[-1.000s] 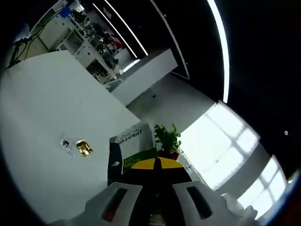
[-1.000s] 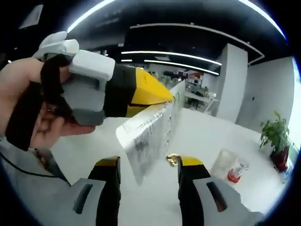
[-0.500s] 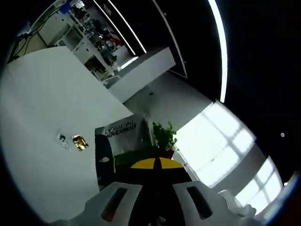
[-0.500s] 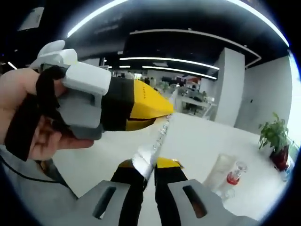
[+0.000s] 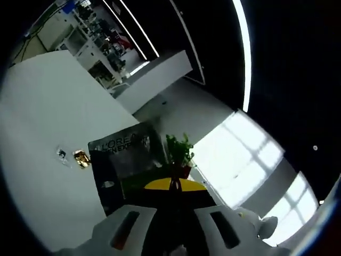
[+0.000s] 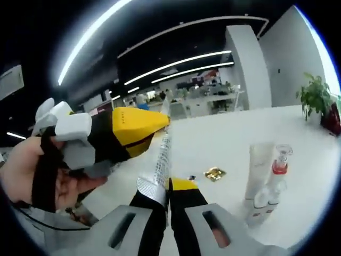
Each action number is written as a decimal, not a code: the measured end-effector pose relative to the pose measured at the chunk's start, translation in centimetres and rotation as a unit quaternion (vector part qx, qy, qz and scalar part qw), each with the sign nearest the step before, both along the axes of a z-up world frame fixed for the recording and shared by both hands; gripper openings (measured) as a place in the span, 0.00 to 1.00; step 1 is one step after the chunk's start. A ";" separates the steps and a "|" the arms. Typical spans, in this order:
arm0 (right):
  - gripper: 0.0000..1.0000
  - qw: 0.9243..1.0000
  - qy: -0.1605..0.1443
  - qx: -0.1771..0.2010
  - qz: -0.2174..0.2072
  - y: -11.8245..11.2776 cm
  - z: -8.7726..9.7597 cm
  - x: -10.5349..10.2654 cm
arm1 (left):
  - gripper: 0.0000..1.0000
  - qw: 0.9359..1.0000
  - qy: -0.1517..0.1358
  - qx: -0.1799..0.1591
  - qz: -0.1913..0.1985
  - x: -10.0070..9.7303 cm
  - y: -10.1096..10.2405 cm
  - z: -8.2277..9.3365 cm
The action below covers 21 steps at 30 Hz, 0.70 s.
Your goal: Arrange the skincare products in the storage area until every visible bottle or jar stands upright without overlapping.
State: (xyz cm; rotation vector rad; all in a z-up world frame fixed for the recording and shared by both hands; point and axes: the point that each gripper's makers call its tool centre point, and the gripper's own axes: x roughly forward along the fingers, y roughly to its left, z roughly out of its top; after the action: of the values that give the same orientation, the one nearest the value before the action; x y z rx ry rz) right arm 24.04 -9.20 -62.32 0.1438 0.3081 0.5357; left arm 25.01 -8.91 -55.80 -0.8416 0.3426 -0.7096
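A silver-and-dark L'Oreal Men Expert tube [image 5: 127, 160] is held in the air between both grippers. My left gripper [image 5: 173, 186] is shut on one end of it. In the right gripper view that same gripper [image 6: 160, 121], held by a hand [image 6: 32, 170], pinches the tube [image 6: 161, 162] near its top. My right gripper [image 6: 168, 186] is shut on the tube's flat crimped end. On the white table stand a pale upright tube [image 6: 258, 166] and a clear bottle with a red collar [image 6: 279, 162], with small bottles [image 6: 261, 200] in front of them.
A small gold wrapper [image 6: 214, 173] lies on the white table [image 6: 229, 144], left of the standing bottles; it is also on the table in the left gripper view, gold wrapper [image 5: 81, 158]. A potted plant [image 6: 315, 96] stands at the far right. Office shelves and desks lie beyond.
The right gripper's jaws closed on the tube's crimped end. Both views have since tilted, and the tube has turned with the hands.
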 end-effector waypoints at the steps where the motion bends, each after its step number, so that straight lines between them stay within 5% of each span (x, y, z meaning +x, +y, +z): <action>1: 0.01 1.000 0.000 0.000 0.000 -0.2 0.1 -0.1 | 0.01 1.000 -0.003 0.003 -0.001 -0.1 -0.1 0.1; 11: 0.01 0.999 0.017 0.035 -0.005 -2.8 0.4 -0.5 | 0.05 1.000 -0.011 0.017 0.002 -0.5 -0.7 0.0; 21: 0.01 0.993 0.036 0.107 0.032 -3.0 1.6 -0.7 | 0.18 0.998 0.003 0.033 0.050 -0.5 1.3 -0.9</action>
State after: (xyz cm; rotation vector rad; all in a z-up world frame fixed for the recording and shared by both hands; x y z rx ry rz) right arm 23.39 -12.23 -60.67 0.3630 0.3262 0.6274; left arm 24.56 -7.56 -56.74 -0.7921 0.3262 -0.6004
